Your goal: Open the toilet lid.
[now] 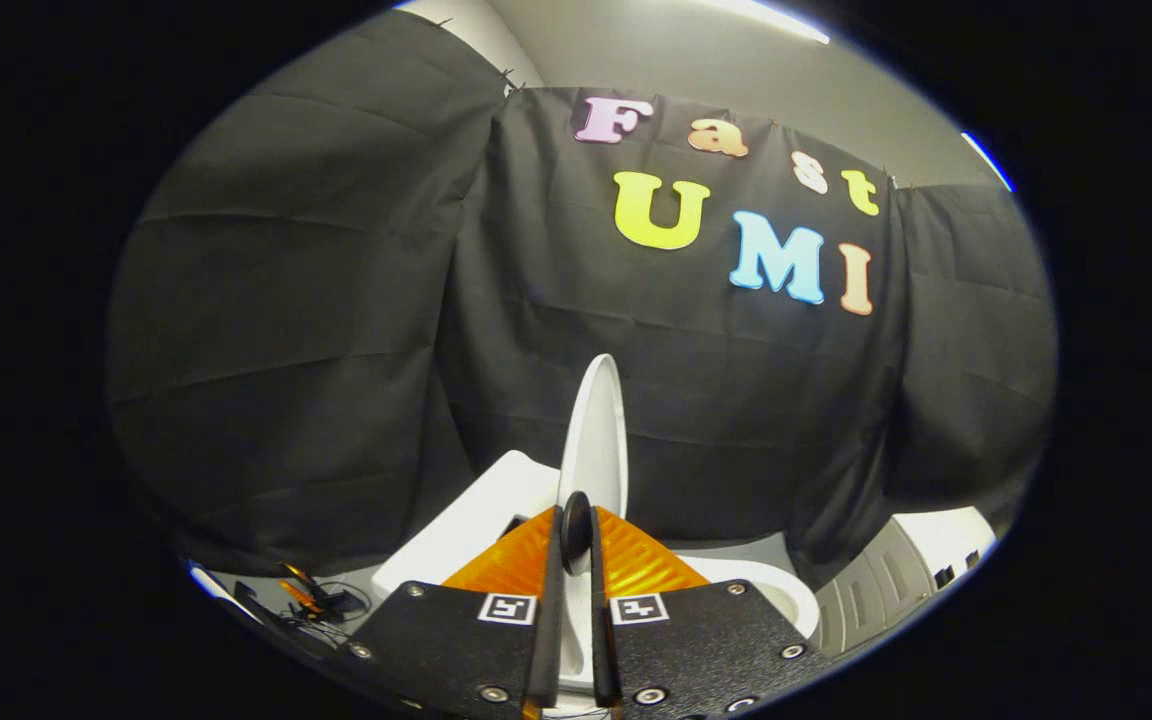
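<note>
Lid [596,430] stands upright, white and edge-on, above the toilet bowl [781,590]. Gripper [576,535] jaws are clenched on its lower edge.

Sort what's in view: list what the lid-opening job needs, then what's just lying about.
Job:
- white plastic toilet lid, raised edge-on
- gripper, closed on the lid's edge
- white toilet bowl

Lying about:
- black cables
- white panelled cabinet

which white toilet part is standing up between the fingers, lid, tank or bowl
The lid: raised on edge, its rim pinched by the gripper. The tank sits beside it, the bowl stays low.
</note>
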Demonstrator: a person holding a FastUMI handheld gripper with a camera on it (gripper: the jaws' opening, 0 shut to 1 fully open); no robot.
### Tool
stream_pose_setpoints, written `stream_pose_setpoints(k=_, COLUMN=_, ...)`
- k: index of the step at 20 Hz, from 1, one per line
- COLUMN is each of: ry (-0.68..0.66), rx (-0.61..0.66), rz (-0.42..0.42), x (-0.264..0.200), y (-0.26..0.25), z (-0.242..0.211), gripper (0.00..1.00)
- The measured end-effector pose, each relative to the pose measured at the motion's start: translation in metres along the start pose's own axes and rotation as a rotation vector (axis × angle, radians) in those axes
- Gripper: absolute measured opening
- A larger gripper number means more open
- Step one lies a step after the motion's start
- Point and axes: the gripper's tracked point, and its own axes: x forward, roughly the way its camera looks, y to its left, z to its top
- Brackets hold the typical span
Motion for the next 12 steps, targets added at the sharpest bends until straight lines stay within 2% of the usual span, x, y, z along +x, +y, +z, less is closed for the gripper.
stream_pose_setpoints(k=1, ry=-0.016, rx=0.029, rz=0.021, x=-0.007, y=-0.001, z=0.005, gripper=0.16)
stream_pose_setpoints(k=4, ry=-0.062, rx=0.058, rz=0.033, x=-0.029, y=-0.015, z=0.018, gripper=0.55)
stream_pose_setpoints(k=5, ry=-0.084, rx=0.058, rz=0.054, x=-0.036, y=-0.015, z=0.025, gripper=0.78)
stream_pose_setpoints(k=7, ry=-0.14, rx=0.065, rz=0.094, x=-0.05, y=-0.025, z=0.041, gripper=0.94)
stream_pose_setpoints(k=12, ry=-0.267, rx=0.18, rz=0.094, x=-0.074, y=-0.089, z=0.086, gripper=0.95)
